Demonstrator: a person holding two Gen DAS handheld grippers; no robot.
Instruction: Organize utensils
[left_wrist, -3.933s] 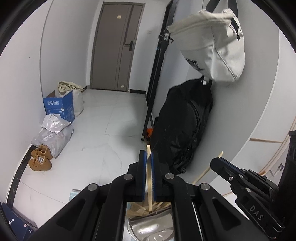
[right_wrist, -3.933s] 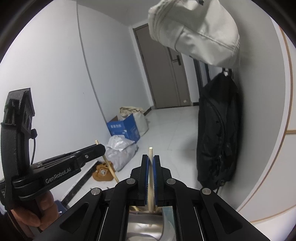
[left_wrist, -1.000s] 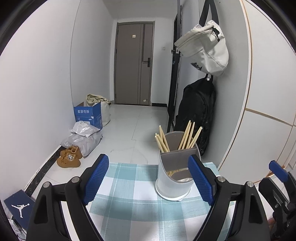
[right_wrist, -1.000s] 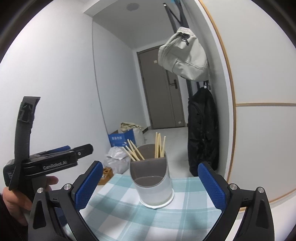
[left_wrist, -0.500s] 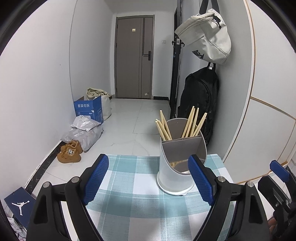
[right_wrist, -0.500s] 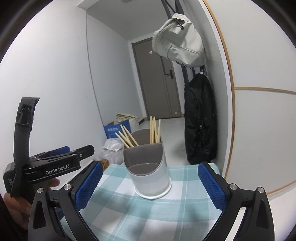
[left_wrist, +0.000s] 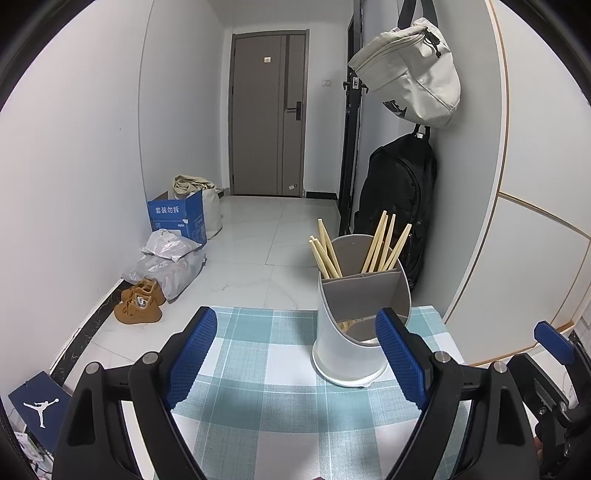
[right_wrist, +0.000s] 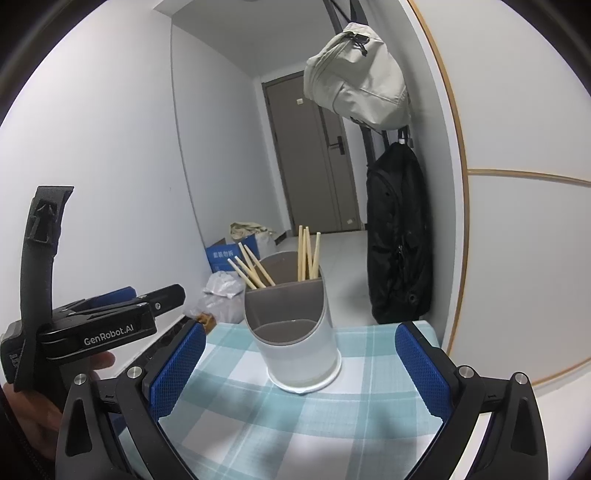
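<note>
Shoes (left_wrist: 138, 304) and a blue box (left_wrist: 177, 219) sit on the floor at left of the left wrist view, off the table. Left gripper (left_wrist: 295, 363) hangs at lower centre, jaws spread wide, nothing between the blue pads (left_wrist: 190, 354). Checked tablecloth (left_wrist: 258, 376) runs under it. Utensil holder (left_wrist: 354, 325) stands right of centre, ahead of the gripper and just inside its right pad, upright, with a divider across the top. Chopsticks (left_wrist: 384, 243) stand in the 2 rear sections, long axes near vertical, fanned slightly outward; about 4 or 5 a side. In the right wrist view the right gripper (right_wrist: 300, 365) is likewise released and empty, and the holder lies dead centre between its pads, so that hand is better lined up, though neither looks clearly nearer. Against 3.9 s ago: both grippers were then clenched on a chopstick each above the holder; now both are let go and drawn back, with all visible chopsticks in the holder. Sorting looks near finished.
</note>
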